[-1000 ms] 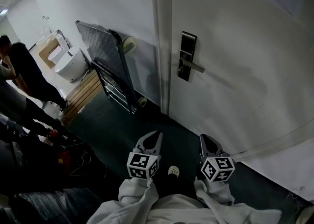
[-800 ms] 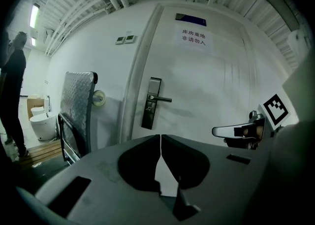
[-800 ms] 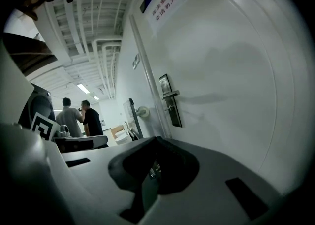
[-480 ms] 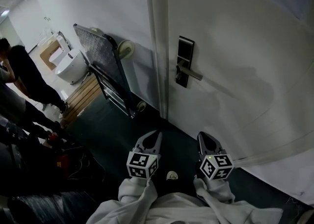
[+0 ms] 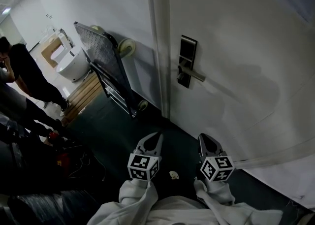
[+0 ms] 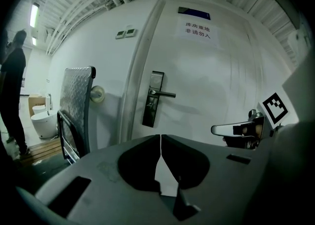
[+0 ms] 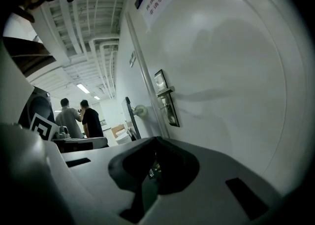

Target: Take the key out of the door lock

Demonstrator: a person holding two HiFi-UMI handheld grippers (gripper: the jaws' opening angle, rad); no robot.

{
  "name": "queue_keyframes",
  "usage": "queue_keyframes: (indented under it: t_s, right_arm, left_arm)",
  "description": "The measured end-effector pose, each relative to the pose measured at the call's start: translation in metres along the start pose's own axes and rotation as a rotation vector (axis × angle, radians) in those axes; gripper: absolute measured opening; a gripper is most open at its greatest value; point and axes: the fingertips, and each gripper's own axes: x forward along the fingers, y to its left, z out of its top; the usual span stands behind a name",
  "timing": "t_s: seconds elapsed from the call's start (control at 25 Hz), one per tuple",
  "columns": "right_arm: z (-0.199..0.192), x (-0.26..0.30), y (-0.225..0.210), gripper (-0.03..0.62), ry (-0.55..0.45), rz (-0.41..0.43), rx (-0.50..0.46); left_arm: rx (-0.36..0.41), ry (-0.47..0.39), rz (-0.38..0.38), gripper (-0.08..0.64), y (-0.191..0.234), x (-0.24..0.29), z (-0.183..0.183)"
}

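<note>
1. Head view: the left gripper point(image 5: 156, 135) and right gripper point(image 5: 203, 138) hang low, well apart from the lock plate point(image 5: 187, 56) on the door point(image 5: 246, 86). The key is judged to sit in that plate below the lever handle point(image 5: 196, 75), but it is too small to make out.
2. Left gripper view: jaws pressed together, nothing between them. No key resolves on the plate.
3. Right gripper view: jaws closed, empty. The plate is seen obliquely.

Handling estimate: 1 small, light, rigid key. Pinch its bow and pull straight out.
</note>
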Motion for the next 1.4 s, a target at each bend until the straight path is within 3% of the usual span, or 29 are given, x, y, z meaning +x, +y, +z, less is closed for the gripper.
queue_keyframes:
  t_s: [0.56,1.16,1.4]
  right_arm:
    - [-0.010,0.005,-0.003,0.052,0.022,0.002,0.033]
    - [0.034,0.065,-0.025,0.052,-0.008,-0.018,0.007]
    - [0.046,0.089,-0.032,0.052,0.000,-0.025,0.005]
  left_arm:
    - [0.000,0.036,0.000,0.018,0.000,0.008,-0.006]
    - [-0.017,-0.001,-0.046,0.018,0.027,0.078,0.036]
    - [-0.072,-0.001,-0.068,0.018,0.038,0.105,0.046]
